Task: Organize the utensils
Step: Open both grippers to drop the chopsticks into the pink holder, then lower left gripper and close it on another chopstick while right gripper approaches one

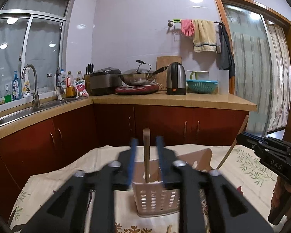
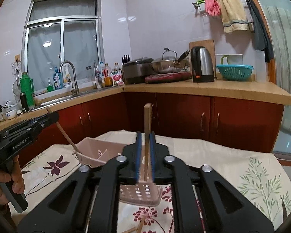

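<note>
My right gripper (image 2: pixel 145 153) is clamping an upright wooden utensil (image 2: pixel 147 120) above the pink utensil basket (image 2: pixel 99 149); my left gripper (image 1: pixel 146 155) is standing with fingers spread around a wooden handle (image 1: pixel 146 145) rising from the basket, gaps showing on both sides; the tablecloth (image 2: pixel 252 174) is lying bare to the right; both utensils' lower ends are staying hidden.

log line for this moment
left gripper open around wooden handle in basket | right gripper shut on wooden utensil
</note>
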Tool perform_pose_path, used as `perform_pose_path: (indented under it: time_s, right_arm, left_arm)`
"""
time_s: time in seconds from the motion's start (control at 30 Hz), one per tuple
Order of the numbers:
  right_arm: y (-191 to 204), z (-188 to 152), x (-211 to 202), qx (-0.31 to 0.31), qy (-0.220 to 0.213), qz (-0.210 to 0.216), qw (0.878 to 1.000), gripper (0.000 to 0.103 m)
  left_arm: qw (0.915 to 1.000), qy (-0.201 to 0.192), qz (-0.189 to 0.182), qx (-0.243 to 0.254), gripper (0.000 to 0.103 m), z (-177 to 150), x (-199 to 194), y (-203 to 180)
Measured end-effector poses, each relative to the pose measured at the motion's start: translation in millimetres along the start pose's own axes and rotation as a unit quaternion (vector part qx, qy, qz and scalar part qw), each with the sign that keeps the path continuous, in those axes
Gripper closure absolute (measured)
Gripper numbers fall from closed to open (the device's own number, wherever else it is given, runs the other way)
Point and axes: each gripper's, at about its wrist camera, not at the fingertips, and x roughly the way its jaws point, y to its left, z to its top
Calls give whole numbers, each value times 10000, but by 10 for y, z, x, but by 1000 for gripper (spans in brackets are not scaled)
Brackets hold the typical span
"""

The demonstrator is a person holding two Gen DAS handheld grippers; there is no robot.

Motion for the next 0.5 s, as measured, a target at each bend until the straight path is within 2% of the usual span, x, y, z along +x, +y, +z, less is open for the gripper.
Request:
perform_pose_path:
  time_s: [0.03,0.07,0.13,0.2,0.3,0.5]
  right_arm:
    - [12,-10,-29,-17,-28,-44,10000,64]
    - [26,-16,-67,-42,-75,-94,9999,54]
    - [35,-7,-97,-117,-104,-177,9997,50]
    - [43,3,-155,-149,-112,-239,9995,43]
    - [61,-1,-272,-181,-107,-336,9992,41]
    - [103,-114,-607,-201,-91,-465,9987,40]
  left_arm:
    - [10000,-12,3,-28,56,-8,-22,5]
    - [10000,-20,20,-50,52,-10,-24,12]
    - [9999,-51,96,-93,39,-29,-75,32]
    - [9998,-55,184,-113,34,-46,-119,48]
    - [9994,-53,312,-130,29,-76,-247,85]
    - [9983,78,555,-171,26,-192,-502,135]
